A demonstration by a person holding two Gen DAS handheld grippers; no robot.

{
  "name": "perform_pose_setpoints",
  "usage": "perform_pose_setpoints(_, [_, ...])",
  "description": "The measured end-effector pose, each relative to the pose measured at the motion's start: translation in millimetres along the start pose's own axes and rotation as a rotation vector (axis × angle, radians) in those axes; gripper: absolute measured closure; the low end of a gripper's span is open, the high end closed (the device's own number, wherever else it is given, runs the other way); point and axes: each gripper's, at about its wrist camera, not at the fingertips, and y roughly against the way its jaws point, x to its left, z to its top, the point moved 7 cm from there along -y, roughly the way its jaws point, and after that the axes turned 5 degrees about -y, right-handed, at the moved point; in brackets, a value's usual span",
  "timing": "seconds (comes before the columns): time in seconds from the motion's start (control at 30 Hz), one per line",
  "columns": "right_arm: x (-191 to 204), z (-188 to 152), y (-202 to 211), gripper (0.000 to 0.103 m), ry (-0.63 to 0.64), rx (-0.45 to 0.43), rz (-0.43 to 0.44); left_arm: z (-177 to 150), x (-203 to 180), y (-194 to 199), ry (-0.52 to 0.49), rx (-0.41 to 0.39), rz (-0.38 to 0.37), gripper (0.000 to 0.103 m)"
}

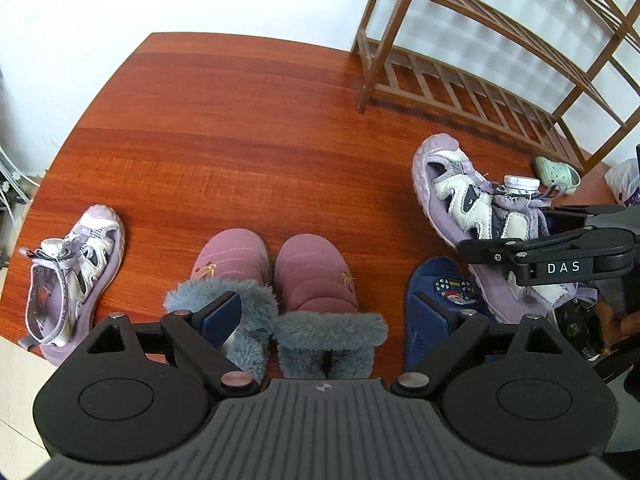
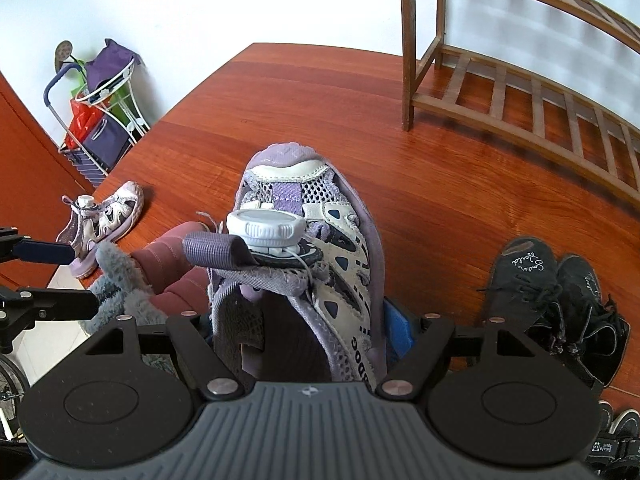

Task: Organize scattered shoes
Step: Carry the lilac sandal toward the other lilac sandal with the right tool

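Clearly little was done: nearest, the right gripper [image 2: 298,326] gripped a lilac sandal [image 2: 320,240] off the floor; the left gripper [image 1: 326,316] hovered unclenched over the pink fur-lined boots [image 1: 276,280]. Beyond them, the wooden shoe rack [image 1: 480,92] stood bare, other shoes scattered before it.

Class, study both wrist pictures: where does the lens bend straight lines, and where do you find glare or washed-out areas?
Left wrist view: the shoe rack rails curve strongly, the wall behind is washed out white, and the floor shows a soft sheen. Right wrist view: the rack bows the same way, the wall is blown out, and the purple sandal looms large but stays sharp.
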Motion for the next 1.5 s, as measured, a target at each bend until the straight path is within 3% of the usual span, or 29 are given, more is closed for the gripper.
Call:
perform_pose_setpoints(0.37, [25, 1, 9, 0.023, -0.039, -0.014, -0.045, 1, 29, 7, -0.026, -0.005, -0.048, 0.012])
perform_pose_setpoints(0.67, [69, 4, 8, 0.023, -0.093, -0.046, -0.08, 2, 77, 18, -0.086, 0.001, -0.093, 0.012])
perform_pose_setpoints(1.2, [196, 18, -28, 0.023, -0.219, -0.096, -0.078, 3, 188, 42, -0.184, 0.017, -0.129, 0.012])
perform_pose_setpoints(1.5, [262, 33, -68, 0.023, -0.305, -0.108, -0.025, -2, 238, 51, -0.201, 0.029, -0.129, 0.012])
